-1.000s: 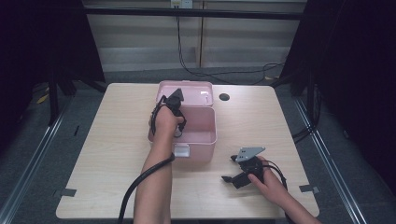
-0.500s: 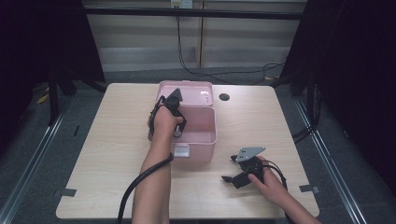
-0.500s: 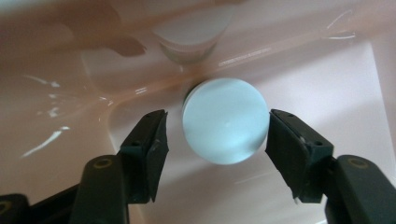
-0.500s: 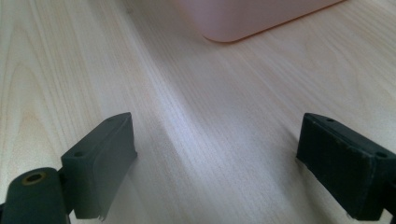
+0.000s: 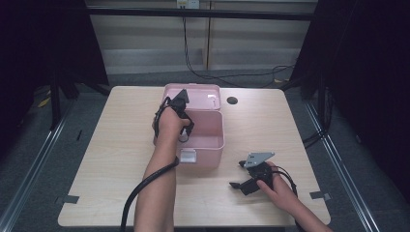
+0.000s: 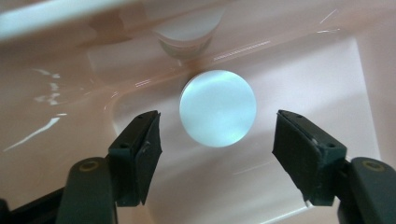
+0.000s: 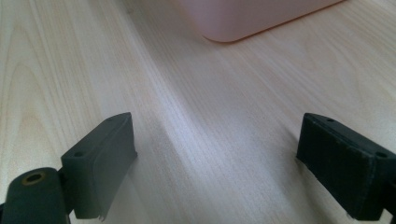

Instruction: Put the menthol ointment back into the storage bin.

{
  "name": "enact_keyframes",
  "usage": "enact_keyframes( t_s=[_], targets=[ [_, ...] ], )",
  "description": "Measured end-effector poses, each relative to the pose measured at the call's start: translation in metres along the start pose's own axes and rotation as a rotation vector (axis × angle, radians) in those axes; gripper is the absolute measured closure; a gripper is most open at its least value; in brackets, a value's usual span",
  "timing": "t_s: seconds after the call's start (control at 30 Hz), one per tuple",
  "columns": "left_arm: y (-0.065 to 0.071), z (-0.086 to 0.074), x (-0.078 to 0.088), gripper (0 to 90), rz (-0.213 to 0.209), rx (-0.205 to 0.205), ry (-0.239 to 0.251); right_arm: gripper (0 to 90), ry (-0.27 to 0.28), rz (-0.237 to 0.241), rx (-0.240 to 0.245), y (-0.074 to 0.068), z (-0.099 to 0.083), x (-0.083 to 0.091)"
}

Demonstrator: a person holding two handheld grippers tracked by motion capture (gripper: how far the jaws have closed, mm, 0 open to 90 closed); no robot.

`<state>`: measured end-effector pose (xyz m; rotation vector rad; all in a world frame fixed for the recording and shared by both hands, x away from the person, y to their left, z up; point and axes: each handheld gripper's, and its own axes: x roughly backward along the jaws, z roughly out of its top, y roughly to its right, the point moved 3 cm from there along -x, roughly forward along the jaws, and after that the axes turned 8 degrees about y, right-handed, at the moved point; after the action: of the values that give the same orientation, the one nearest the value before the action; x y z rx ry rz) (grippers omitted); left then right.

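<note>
A pink box (image 5: 208,145) stands open in the middle of the table, its lid tipped back. My left gripper (image 5: 183,134) reaches down into the box's left side. In the left gripper view a pale round disc (image 6: 218,108) lies on the pink box floor (image 6: 327,88), and my left gripper (image 6: 217,144) hangs open above it, one jaw on each side, neither touching it. My right gripper (image 5: 238,175) rests on the table in front of the box at the right, open and pointing left. The right gripper view has my right gripper (image 7: 215,163) open over bare wood, the box corner (image 7: 233,23) beyond.
The light wooden table (image 5: 106,159) has a dark round hole (image 5: 232,100) to the right of the lid. A white latch (image 5: 187,156) sits on the box's front wall. A black cable (image 5: 140,188) trails along the left forearm. Dark floor and rails surround the table.
</note>
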<state>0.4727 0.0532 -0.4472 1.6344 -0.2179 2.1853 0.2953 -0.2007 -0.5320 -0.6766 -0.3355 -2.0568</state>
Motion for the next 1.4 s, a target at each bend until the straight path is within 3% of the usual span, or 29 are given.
enact_keyframes(
  t_s=[0.3,0.87,1.1,1.4],
  targets=[
    [-0.001,-0.002,0.01,27.9,-0.013,0.012,0.006,10.8,0.0,0.0,0.001,0.0,0.0,0.0],
    [0.013,0.002,0.036,23.1,-0.051,-0.041,0.017,10.8,0.0,0.0,0.0,0.0,0.0,0.0],
    [0.015,0.001,0.043,22.5,-0.056,-0.042,0.011,10.8,0.0,0.0,0.0,0.0,0.0,0.0],
    [0.017,-0.001,0.055,21.8,-0.063,-0.073,0.009,10.8,0.0,0.0,0.0,0.0,0.0,0.0]
  ],
)
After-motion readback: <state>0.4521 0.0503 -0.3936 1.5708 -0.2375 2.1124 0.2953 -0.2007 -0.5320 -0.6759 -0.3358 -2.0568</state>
